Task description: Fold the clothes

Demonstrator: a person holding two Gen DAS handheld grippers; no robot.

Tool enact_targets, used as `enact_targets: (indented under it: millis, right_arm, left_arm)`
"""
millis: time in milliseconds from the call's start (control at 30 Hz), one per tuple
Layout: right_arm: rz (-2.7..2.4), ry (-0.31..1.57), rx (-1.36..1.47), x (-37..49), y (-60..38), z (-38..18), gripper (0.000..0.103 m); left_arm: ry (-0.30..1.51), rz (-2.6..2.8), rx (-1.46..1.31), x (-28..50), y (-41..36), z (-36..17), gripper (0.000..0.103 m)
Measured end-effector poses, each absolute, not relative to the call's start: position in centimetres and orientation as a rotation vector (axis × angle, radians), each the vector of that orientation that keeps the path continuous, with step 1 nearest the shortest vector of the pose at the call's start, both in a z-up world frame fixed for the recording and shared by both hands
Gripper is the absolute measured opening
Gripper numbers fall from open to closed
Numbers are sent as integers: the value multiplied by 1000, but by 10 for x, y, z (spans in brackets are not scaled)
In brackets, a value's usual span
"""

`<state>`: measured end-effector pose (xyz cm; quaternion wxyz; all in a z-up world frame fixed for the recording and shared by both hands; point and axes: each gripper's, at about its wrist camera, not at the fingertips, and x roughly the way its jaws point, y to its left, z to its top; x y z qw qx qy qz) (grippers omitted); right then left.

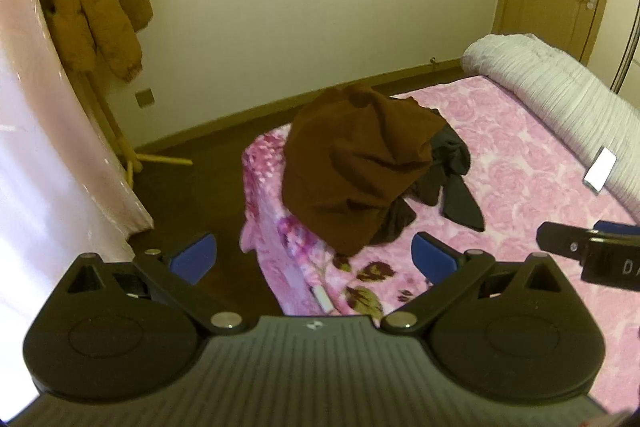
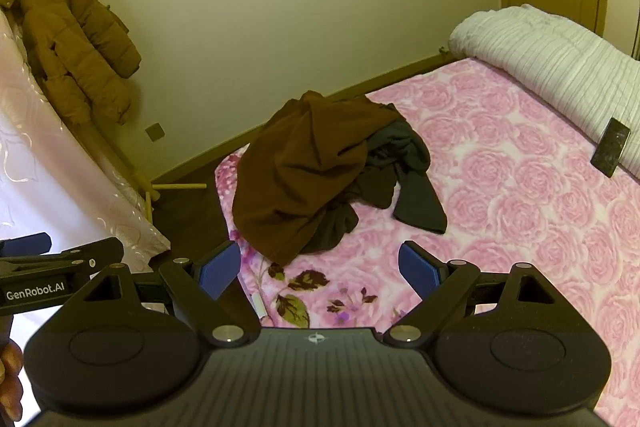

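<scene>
The left gripper [image 1: 314, 259] hangs above the near corner of the bed [image 1: 520, 163] with its blue-padded fingers [image 1: 192, 257] spread wide and nothing between them. The right gripper [image 2: 320, 269] sits beside it, to its right, fingers [image 2: 420, 269] likewise parted and empty; each tool's tip shows at the edge of the other's view.

Ahead of both tools, apart from them, a heap of clothes lies on the pink rose-patterned cover near the bed's left corner. A brown garment [image 2: 296, 179] is on top, bunched into a peaked mound with deep folds, its lower edge drooping toward the bed's edge. Under and to the right of it a dark grey garment [image 2: 404, 183] is crumpled, with a flat tail of cloth stretched out toward the near right.

Farther right, a rolled white quilt [image 2: 552, 67] runs along the far side of the bed, and a phone [image 2: 610, 153] leans against it. On the left a brown padded coat [image 2: 68, 27] hangs on a wooden stand by the wall, next to a pale curtain [image 2: 48, 187]
</scene>
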<state>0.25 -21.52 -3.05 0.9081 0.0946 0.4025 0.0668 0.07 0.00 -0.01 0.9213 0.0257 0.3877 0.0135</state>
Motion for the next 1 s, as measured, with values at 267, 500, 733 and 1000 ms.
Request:
enact_targets:
  millis: [267,500,733,1000]
  right_arm:
    - [145,831,193,3,-216,-28,88]
    - [151,829,183,2,-213,-25,88]
    - [153,830,178,3,-210,-26,88]
    - [151,835,176,3,-209,-26,88]
  left_arm:
    - [801,20,16,-5,3,-7,102]
    - [803,25,3,-6,9,-3,102]
    - [813,26,-1,-3,13,-1,102]
    - [814,26,-4,-4,11,-4,103]
